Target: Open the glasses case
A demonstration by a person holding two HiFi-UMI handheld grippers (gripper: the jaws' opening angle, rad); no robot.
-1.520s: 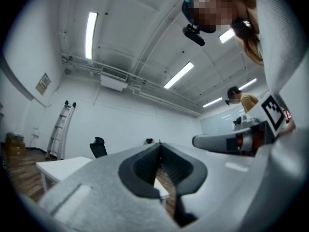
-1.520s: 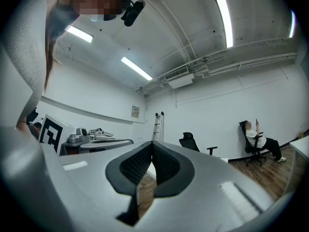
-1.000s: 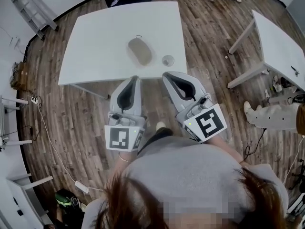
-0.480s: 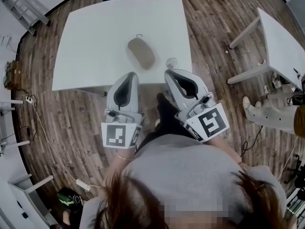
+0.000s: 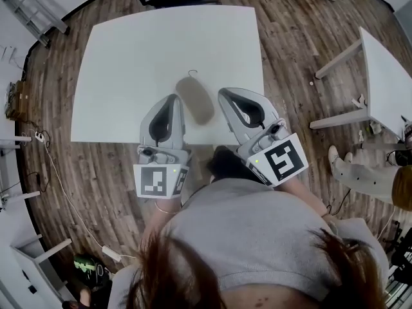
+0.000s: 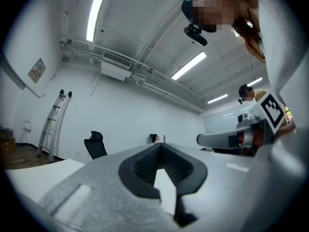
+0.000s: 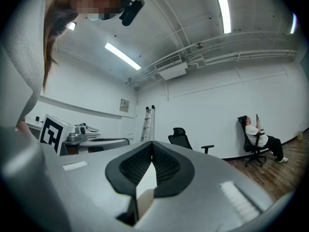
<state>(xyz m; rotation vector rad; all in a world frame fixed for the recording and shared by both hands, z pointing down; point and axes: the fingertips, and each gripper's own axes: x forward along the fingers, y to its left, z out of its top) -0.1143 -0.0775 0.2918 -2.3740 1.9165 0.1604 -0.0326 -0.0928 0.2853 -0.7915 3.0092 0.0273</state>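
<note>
A white rectangular surface (image 5: 129,56) stands on a dark wood-plank floor (image 5: 84,172), seen from above over the person's head. A second white table (image 5: 386,76) sits at 3 o'clock. The only thing on the surface is the glasses case (image 5: 195,100), a grey-brown rounded oval. It lies flat and closed near the surface's 6 o'clock edge, a little right of centre. Its long axis runs from 11 o'clock to 5 o'clock, with a thin loop (image 5: 190,73) at the far 11 o'clock end and the blunt end toward the person. No seam or hinge side can be made out.

The left gripper (image 5: 170,100) sits at the case's 9 o'clock and the right gripper (image 5: 226,95) at its 3 o'clock, so the case lies between them. Whether either touches it cannot be told. Each gripper's own view shows its jaws pressed together with nothing in them, looking level across the room at white walls, with the case not in sight.

Likely trouble: with the jaws together, any contact would be a push rather than a grip. The smooth rounded case could then skid or spin toward the near edge and drop off. Because it lies on a slant, jaws brought in straight would meet it off-square and slip. Prying the lid without pinning the base would probably lift the whole case.
</note>
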